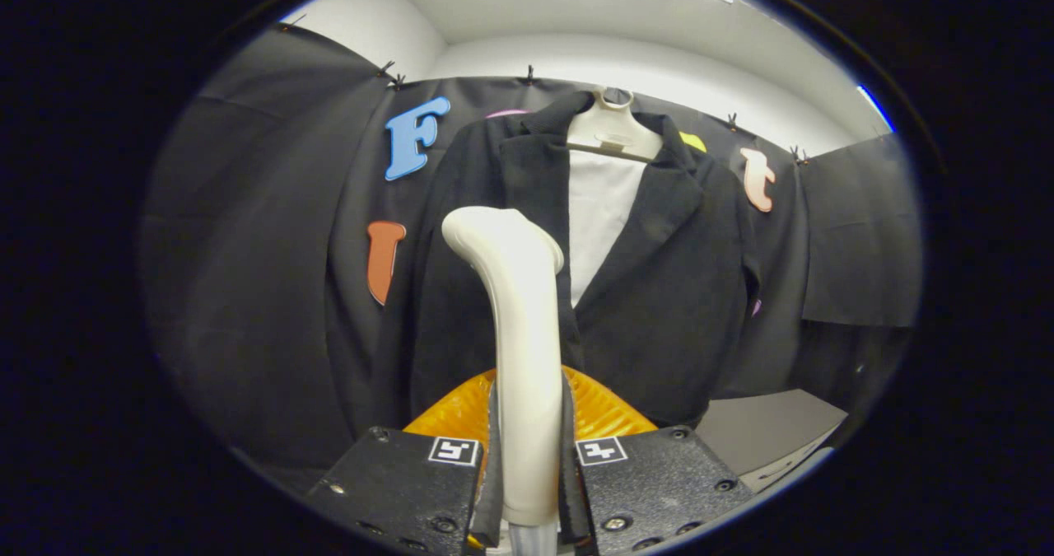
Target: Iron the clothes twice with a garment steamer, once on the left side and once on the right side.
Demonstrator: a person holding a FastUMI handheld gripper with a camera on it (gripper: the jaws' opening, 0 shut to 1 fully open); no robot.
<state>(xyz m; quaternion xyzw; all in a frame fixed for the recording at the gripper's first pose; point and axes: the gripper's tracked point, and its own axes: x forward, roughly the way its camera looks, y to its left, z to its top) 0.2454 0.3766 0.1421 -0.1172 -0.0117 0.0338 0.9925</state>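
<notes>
A cream-white garment steamer (520, 334) rises upright between my two fingers, and my gripper (527, 449) is shut on its handle. Its bent head points toward a dark blazer (659, 292) that hangs beyond the fingers on a pale hanger (611, 132), over a white shirt (599, 210). The steamer head sits in front of the blazer's left lapel and left front panel; whether it touches the cloth I cannot tell. The blazer's right panel is in plain sight.
Black cloth (263, 251) covers the booth wall behind and beside the blazer. A grey surface (766, 428) lies low to the right of the blazer's hem. A white ceiling (576, 12) spans above.
</notes>
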